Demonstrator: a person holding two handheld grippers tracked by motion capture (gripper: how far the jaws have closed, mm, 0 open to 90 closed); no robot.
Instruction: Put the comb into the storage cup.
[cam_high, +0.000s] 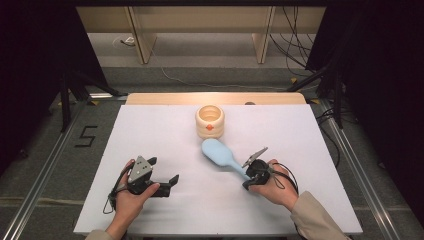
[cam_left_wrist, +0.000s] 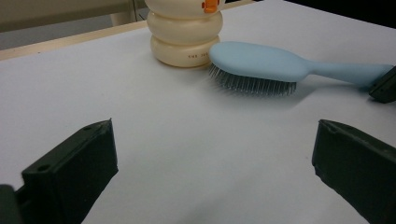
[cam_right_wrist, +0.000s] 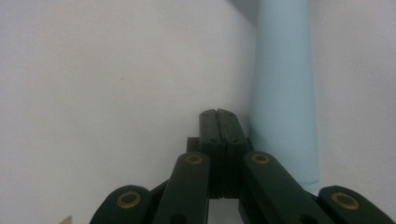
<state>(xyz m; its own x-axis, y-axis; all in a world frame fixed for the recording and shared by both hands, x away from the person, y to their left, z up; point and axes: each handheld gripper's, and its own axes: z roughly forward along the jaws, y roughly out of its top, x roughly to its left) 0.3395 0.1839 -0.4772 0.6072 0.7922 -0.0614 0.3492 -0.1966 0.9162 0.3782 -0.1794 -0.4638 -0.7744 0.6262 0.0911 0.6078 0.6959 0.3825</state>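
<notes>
Right tongs (cam_high: 250, 179) beside hairbrush (cam_high: 220, 154) handle, head toward cream container (cam_high: 210, 121)

A white table (cam_high: 150, 150) is carrying two things; a cream ringed container (cam_high: 210, 121) is standing just past its centre toward twelve o'clock; a light blue hairbrush (cam_high: 220, 154) is lying just beside it at five o'clock, bristles down, handle pointing toward four o'clock.
</notes>
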